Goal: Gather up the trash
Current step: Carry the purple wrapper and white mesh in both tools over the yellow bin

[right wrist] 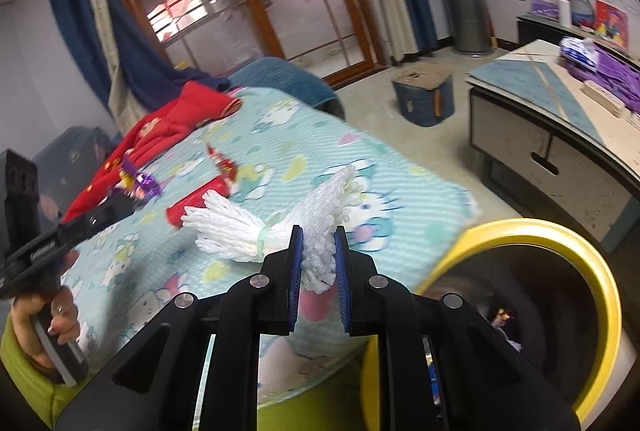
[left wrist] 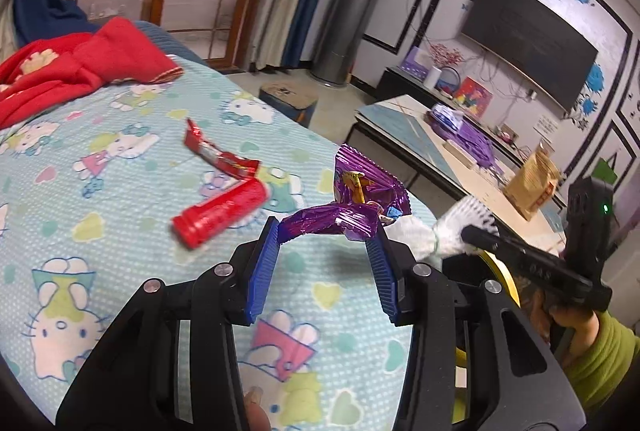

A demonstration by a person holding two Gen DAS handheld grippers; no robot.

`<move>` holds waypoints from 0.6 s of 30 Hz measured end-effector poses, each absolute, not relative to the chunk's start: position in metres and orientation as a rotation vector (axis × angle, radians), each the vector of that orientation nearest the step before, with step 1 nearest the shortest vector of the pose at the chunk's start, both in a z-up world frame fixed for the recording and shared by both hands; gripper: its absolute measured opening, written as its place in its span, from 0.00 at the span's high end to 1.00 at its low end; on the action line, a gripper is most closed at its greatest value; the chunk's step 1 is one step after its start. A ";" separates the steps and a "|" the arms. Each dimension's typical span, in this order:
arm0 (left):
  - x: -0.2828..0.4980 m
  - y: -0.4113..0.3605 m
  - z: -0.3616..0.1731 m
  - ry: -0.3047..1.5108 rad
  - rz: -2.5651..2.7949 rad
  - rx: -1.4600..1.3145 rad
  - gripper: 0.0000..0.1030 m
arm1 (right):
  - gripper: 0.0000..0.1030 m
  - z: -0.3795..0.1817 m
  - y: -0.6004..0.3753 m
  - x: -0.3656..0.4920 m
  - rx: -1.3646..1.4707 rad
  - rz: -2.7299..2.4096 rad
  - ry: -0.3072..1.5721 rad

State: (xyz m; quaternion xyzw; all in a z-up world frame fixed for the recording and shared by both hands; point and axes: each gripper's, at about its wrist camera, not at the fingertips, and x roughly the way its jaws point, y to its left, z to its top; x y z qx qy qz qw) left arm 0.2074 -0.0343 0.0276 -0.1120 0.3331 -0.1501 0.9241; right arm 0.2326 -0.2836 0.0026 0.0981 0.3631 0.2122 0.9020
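My left gripper (left wrist: 326, 231) holds a crumpled purple foil wrapper (left wrist: 360, 199) between its blue fingertips, jaws wide, above the bed. The wrapper also shows in the right wrist view (right wrist: 140, 185). My right gripper (right wrist: 318, 241) is shut on a white foam fruit net (right wrist: 280, 227), held above the bed edge; the net also shows in the left wrist view (left wrist: 452, 225). A red tube wrapper (left wrist: 220, 217) and a torn red wrapper (left wrist: 216, 153) lie on the bed. A yellow-rimmed trash bin (right wrist: 560, 243) stands just right of the right gripper.
The bed has a light blue cartoon sheet (left wrist: 100, 251) with a red blanket (left wrist: 72, 71) at its far end. A low table (right wrist: 560, 135) with purple items stands to the right. A blue stool (right wrist: 424, 99) sits on the floor beyond the bed.
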 end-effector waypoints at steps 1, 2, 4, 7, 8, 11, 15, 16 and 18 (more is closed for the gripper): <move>0.207 -0.036 0.028 0.685 -0.311 -0.227 0.65 | 0.85 0.003 -0.289 0.233 0.208 0.425 0.747; 0.206 -0.043 0.028 0.686 -0.324 -0.218 0.65 | 0.85 0.003 -0.292 0.234 0.213 0.416 0.745; 0.205 -0.050 0.028 0.687 -0.342 -0.204 0.65 | 0.85 0.004 -0.301 0.232 0.219 0.396 0.740; 0.204 -0.061 0.028 0.689 -0.363 -0.186 0.65 | 0.85 0.004 -0.312 0.230 0.227 0.375 0.736; 0.204 -0.065 0.028 0.690 -0.373 -0.178 0.65 | 0.85 0.004 -0.315 0.230 0.228 0.368 0.734; 0.203 -0.073 0.026 0.693 -0.394 -0.163 0.65 | 0.85 0.004 -0.323 0.229 0.233 0.347 0.729; 0.202 -0.082 0.024 0.697 -0.416 -0.145 0.65 | 0.85 0.005 -0.334 0.228 0.242 0.324 0.720; 0.202 -0.084 0.024 0.697 -0.419 -0.143 0.65 | 0.85 0.006 -0.337 0.227 0.244 0.317 0.717; 0.201 -0.091 0.022 0.701 -0.432 -0.131 0.65 | 0.85 0.007 -0.342 0.227 0.244 0.302 0.711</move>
